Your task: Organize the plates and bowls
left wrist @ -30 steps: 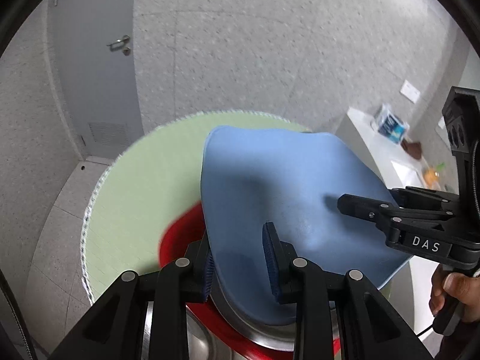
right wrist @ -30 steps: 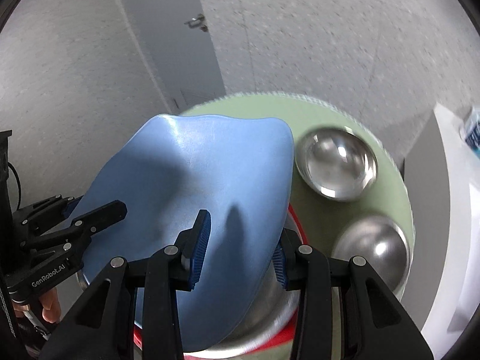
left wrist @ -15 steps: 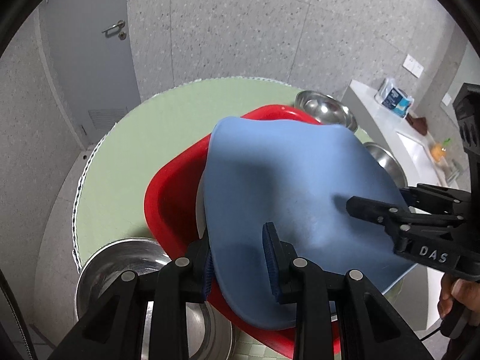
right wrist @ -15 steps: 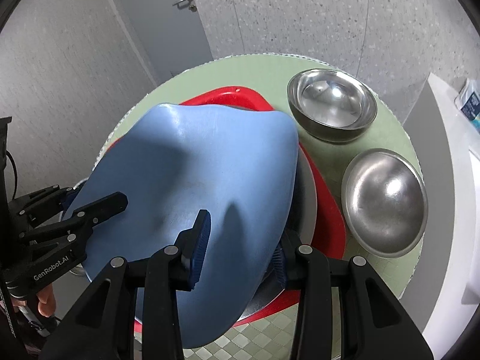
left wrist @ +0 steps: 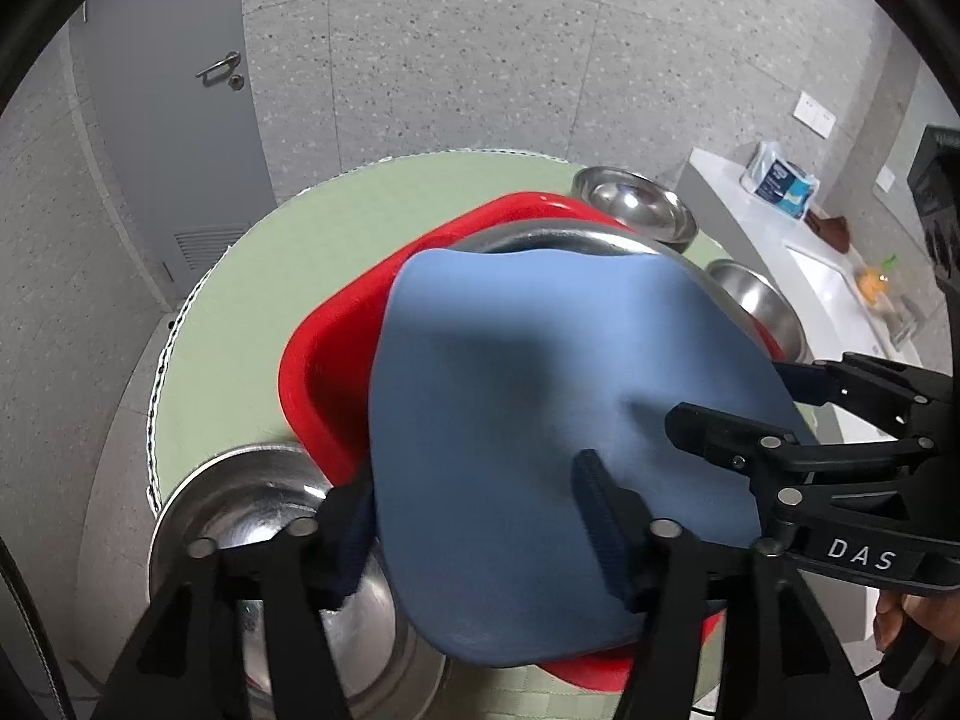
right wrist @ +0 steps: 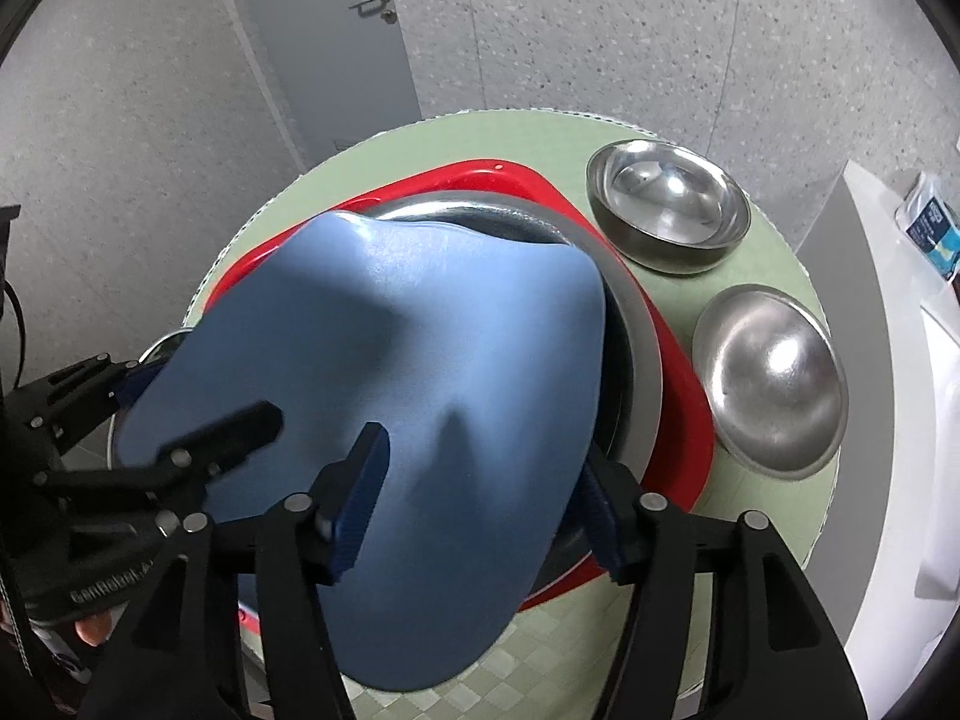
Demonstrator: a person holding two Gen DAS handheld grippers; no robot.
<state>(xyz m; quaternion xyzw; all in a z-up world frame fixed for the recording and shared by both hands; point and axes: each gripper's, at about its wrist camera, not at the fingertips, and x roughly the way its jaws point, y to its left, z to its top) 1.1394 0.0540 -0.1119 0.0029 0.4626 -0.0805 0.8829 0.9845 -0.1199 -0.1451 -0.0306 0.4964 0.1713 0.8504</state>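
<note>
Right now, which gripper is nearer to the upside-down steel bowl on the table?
Right. The right gripper, jaws opening around the blue plate, sits beside the overturned bowl; the left gripper straddles the plate's far edge.

Both rigs are basically the same build: matte black plastic linkage arms with little silver round screws at each pivot. The left gripper (left wrist: 474, 516) has dark navy ribbed pads on the inside of its fingers (left wrist: 603, 516). The right gripper (right wrist: 480, 504) has brighter blue ribbed pads (right wrist: 360, 492), same ridged texture. From the left wrist view, the right one's body has "DAS" printed in white on its side. From the right wrist view, the left one's side has white lettering starting "GenRobot". A thin black cable runs just behind each gripper.
</note>
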